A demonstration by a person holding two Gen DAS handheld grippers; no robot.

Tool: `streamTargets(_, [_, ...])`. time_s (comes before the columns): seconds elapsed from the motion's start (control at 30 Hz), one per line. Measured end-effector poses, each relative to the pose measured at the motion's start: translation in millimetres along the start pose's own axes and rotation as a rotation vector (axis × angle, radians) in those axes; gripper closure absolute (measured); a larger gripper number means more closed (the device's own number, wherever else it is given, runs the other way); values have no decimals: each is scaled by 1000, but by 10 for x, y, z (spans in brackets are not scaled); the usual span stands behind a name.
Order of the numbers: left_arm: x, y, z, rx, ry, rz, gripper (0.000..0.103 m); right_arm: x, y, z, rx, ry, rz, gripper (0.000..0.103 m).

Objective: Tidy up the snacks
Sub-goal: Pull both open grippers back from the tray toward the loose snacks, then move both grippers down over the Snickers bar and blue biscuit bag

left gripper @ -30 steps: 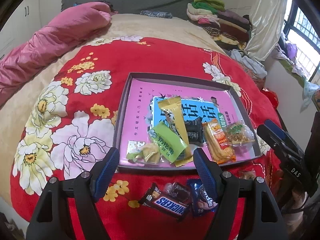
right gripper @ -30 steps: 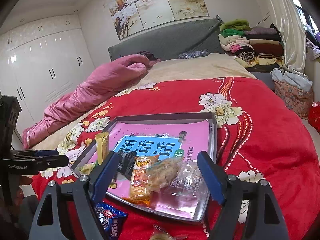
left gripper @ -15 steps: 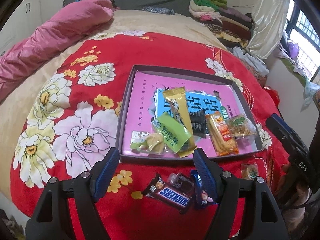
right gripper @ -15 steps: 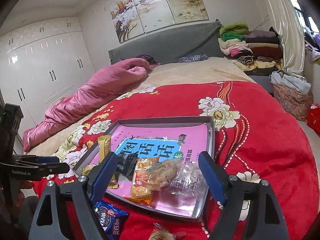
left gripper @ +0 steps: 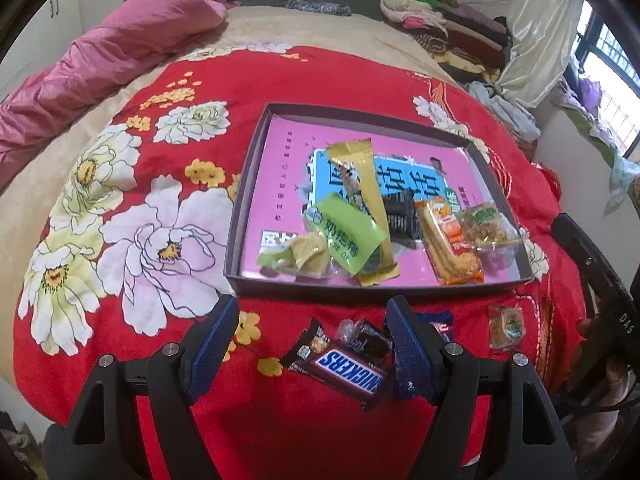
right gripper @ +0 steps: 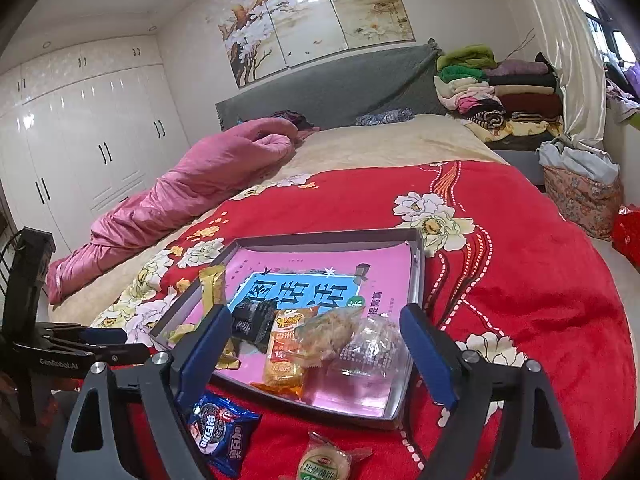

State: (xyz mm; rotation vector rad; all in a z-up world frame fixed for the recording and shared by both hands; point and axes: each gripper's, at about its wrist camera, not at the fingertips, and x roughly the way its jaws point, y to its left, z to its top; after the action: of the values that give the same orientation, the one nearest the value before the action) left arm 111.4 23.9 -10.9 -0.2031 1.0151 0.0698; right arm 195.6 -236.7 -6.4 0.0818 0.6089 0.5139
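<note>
A shallow grey box lid [left gripper: 256, 152] with a pink bottom lies on the red flowered blanket and holds several snacks: a green packet [left gripper: 347, 232], a gold packet [left gripper: 360, 168], a black packet [left gripper: 400, 216], an orange cracker pack [left gripper: 448, 240]. On the blanket in front lie a Snickers bar [left gripper: 340, 364], a dark candy [left gripper: 366, 338], a blue Oreo pack [right gripper: 220, 436] and a small round cake [left gripper: 506, 326]. My left gripper [left gripper: 312, 340] is open above the Snickers. My right gripper [right gripper: 316, 348] is open over the box's near edge [right gripper: 304, 412].
A pink quilt [left gripper: 112, 48] lies at the bed's far left. Folded clothes [right gripper: 496, 92] are stacked at the headboard's right. White wardrobes [right gripper: 80, 136] stand left. The bed edge drops off just beneath both grippers.
My left gripper has pulled back and up from the box, so the Snickers and candy now sit between its fingers. The right gripper has barely shifted.
</note>
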Motion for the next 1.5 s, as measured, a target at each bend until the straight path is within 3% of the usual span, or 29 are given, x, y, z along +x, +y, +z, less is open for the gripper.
streamTargets(0.57, [168,112,-219,-72,100,3,26,-44,189,-103,-41,30,-1,16])
streamTargets(0.93, [450,141,-390,-198,205,-88,26,-22,427,-230,-88,86,8,16])
streamTargets(1.07, [512,72,-430,-207,210,-76,26,13,482,-274,-105,112,2,16])
streamTargets(1.33, [645,-115,-441,-151,200,24,22,111,572,-400,-134,194,2,16])
streamTargets(1.5, [682,-70,-425,-155,194,13,21,187,643,-512,-174,257,-16,16])
